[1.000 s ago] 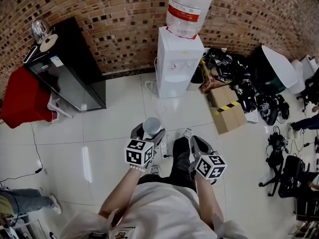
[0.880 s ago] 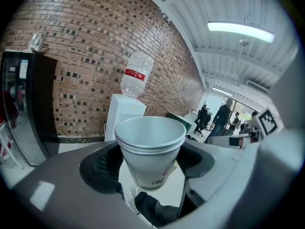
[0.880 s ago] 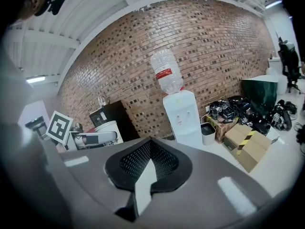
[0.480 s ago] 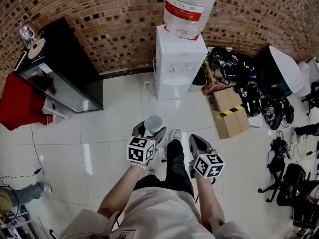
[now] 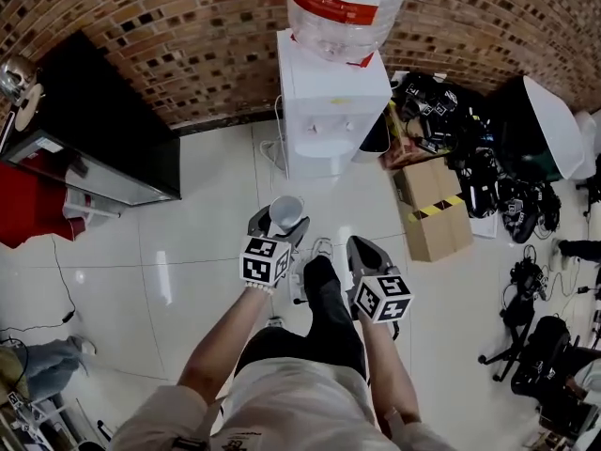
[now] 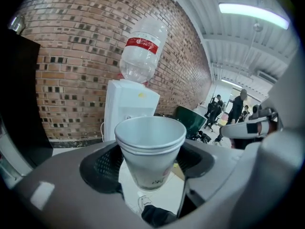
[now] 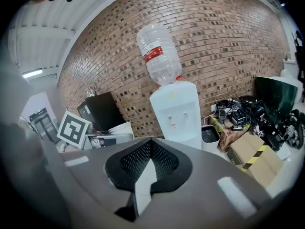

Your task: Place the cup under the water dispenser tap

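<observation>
A white paper cup stands upright between the jaws of my left gripper, which is shut on its sides. In the head view the cup hangs over the white tiled floor, short of the white water dispenser. The dispenser carries an upturned clear bottle with a red label. Its two small taps face me in a recess on its front. My right gripper is shut with nothing in it, to the right of the cup and level with it.
A black cabinet stands against the brick wall left of the dispenser. On the right are a small bin, a cardboard box and a heap of black gear. A person's leg and shoe lie between the grippers.
The dispenser has come nearer and lower in the head view. Both grippers have moved toward it, the cup still held in the left one.
</observation>
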A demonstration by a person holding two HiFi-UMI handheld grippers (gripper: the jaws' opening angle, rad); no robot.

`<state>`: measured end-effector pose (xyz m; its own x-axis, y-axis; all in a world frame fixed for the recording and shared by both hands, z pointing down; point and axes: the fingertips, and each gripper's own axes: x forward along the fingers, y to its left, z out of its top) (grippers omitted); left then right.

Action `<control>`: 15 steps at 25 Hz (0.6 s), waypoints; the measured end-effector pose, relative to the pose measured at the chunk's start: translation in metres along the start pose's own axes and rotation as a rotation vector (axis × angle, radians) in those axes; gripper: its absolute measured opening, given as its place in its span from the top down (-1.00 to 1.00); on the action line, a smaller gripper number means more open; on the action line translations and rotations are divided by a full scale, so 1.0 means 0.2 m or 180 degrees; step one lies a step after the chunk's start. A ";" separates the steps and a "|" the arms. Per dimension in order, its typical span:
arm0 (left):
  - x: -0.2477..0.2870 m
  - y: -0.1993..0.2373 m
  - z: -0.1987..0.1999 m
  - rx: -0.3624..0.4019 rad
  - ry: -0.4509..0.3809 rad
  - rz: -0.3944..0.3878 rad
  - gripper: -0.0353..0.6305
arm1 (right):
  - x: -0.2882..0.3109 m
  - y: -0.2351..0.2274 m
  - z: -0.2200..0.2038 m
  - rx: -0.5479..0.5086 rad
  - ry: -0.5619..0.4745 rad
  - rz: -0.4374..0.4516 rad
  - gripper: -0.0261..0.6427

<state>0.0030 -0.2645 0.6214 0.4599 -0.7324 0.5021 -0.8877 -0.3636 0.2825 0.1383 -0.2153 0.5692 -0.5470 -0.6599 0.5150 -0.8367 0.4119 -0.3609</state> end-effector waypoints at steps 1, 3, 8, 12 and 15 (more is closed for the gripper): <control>0.08 0.03 0.00 0.0018 0.0003 0.0029 -0.15 | 0.05 -0.04 0.02 -0.0023 0.0005 0.0004 0.92; 0.24 0.07 0.02 0.0090 0.0011 0.0083 -0.15 | 0.13 -0.12 0.07 -0.0076 -0.0001 0.0014 0.92; 0.60 0.15 -0.01 0.0215 0.0067 0.0171 -0.15 | 0.33 -0.30 0.11 -0.0168 0.0035 0.0054 0.92; 0.85 0.26 -0.09 0.0352 0.0136 0.0246 -0.15 | 0.52 -0.42 0.10 -0.0184 0.0006 0.0107 0.92; 1.03 0.34 -0.14 0.0463 0.0137 0.0301 -0.15 | 0.66 -0.52 0.09 -0.0166 -0.0061 0.0133 0.92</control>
<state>0.0372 -0.4242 0.7676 0.3721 -0.7431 0.5561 -0.9197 -0.3762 0.1127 0.1527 -0.3566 0.6602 -0.5813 -0.6533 0.4852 -0.8137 0.4711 -0.3406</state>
